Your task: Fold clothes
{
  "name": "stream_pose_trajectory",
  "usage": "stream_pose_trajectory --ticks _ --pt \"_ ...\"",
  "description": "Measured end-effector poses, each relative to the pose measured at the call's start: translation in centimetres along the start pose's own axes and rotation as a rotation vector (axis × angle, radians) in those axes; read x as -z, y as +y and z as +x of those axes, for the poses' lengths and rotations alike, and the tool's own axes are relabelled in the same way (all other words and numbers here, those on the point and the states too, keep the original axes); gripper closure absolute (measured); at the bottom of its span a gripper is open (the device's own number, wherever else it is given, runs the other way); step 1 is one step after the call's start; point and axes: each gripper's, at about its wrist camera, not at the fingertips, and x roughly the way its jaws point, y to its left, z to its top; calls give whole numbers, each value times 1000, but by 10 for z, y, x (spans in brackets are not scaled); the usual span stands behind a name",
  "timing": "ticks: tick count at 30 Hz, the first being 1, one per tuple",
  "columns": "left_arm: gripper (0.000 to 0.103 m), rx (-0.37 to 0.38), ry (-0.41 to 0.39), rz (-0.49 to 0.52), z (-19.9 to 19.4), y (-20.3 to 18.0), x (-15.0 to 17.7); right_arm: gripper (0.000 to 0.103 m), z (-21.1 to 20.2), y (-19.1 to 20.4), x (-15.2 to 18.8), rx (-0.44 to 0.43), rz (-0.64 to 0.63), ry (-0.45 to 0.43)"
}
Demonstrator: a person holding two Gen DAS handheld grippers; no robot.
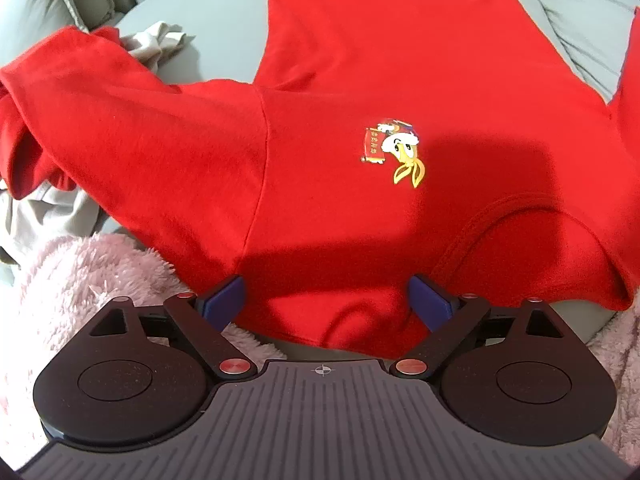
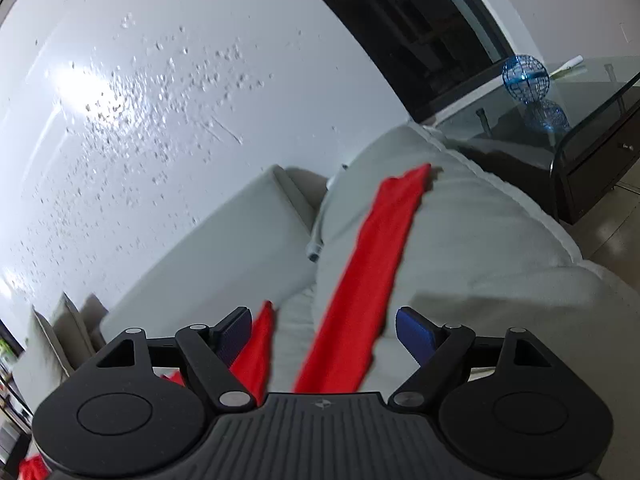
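Left wrist view: left hand-held gripper (image 1: 324, 300) is held wide apart, nothing gripped, above the collar edge of the red shirt (image 1: 360, 128), which is spread on the grey sofa (image 1: 224, 32). Only here are seen the cartoon print (image 1: 396, 152) ahead and the pink fleece (image 1: 80, 280) left.

Right wrist view: right hand-held gripper (image 2: 324, 332) is likewise wide, empty; a red sleeve (image 2: 372, 264) runs ahead between its jaws over the sofa arm (image 2: 480, 240). Only here: blue wire ball (image 2: 525, 78), far right.

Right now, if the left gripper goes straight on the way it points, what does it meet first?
The left gripper would most likely meet the red shirt first, at its near hem beside the collar. Its jaws stand open, with red cloth already showing between the fingers. How far above the cloth it sits is unclear.
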Motion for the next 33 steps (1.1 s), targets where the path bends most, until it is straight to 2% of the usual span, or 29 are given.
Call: stream_pose_trajectory --ticks 4,9,12,14,17,19,22,23,25,27,28,30,31,33 --pt "8 -1 1 -1 0 0 1 21 17 -6 -9 41 -37 2" --pt "8 -2 2 -8 1 0 0 21 17 8 -60 94 -78 -110" --pt "8 -1 -4 -14 0 0 1 21 2 35 -76 43 -78 -131" --pt "8 2 -10 -16 0 0 2 19 -8 60 -74 5 -88 -101" --pt "8 10 -18 -14 -1 2 4 14 -23 116 -50 -47 -96 31" --pt "8 13 -26 -10 -2 3 5 14 -26 161 -15 -92 -86 185" --pt "8 14 -39 5 -4 3 6 14 -21 204 36 -136 -48 354" --pt "11 16 -47 11 -6 2 7 15 -17 217 53 -123 -55 402" --pt "18 37 -90 28 -17 3 9 23 -7 245 94 -36 -113 493" --pt "18 69 -147 37 -29 5 13 33 0 263 127 82 -166 567" --pt "18 101 -198 38 -39 8 16 36 2 267 140 113 -168 600" --pt "18 134 -244 28 -47 13 20 45 5 271 158 126 -157 658" --pt "18 155 -265 11 -50 18 23 46 6 273 164 138 -177 676" --pt "18 171 -257 -30 -49 24 23 51 7 282 174 180 -277 698"
